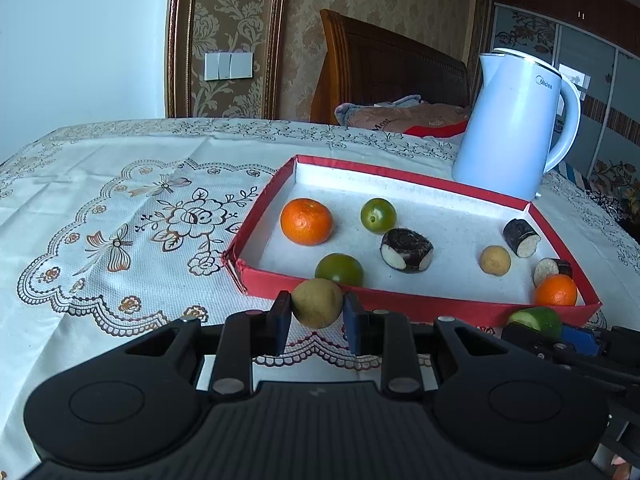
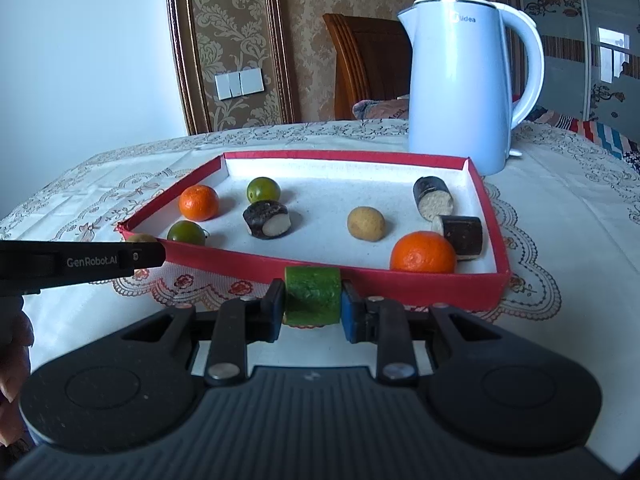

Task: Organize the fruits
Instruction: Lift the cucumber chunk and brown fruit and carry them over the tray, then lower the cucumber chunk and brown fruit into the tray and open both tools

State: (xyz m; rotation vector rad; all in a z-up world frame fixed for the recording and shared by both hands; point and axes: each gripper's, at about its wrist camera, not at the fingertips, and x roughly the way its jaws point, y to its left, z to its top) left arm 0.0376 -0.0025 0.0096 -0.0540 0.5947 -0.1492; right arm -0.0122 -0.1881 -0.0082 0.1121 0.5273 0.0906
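In the left wrist view, the left hand-held gripper (image 1: pixel 317 314) sits at the lower centre of the frame, clamped on a tan fruit (image 1: pixel 317 303) held just in front of the near wall of the red tray (image 1: pixel 400 307). The tray lies on the surface (image 1: pixel 100 184), which is covered by a patterned cloth, and a white kettle (image 1: pixel 516 128) stands behind the tray at the upper right. Inside the tray, an orange (image 1: pixel 306 221) lies at the left, a green fruit (image 1: pixel 378 215) beside it to the right, and another green fruit (image 1: pixel 339 269) against the near wall. A dark cut piece (image 1: pixel 406 250) rests mid-tray, with a small tan fruit (image 1: pixel 495 260) to its right. Two more dark pieces (image 1: pixel 521 237) lie at the right side, and a second orange (image 1: pixel 556 290) sits in the near right corner. In the right wrist view, the right hand-held gripper (image 2: pixel 313 306) at the lower centre is clamped on a green cut chunk (image 2: pixel 313 295), held just before the tray's near wall. The left hand-held gripper enters that frame from the left edge as a black bar.
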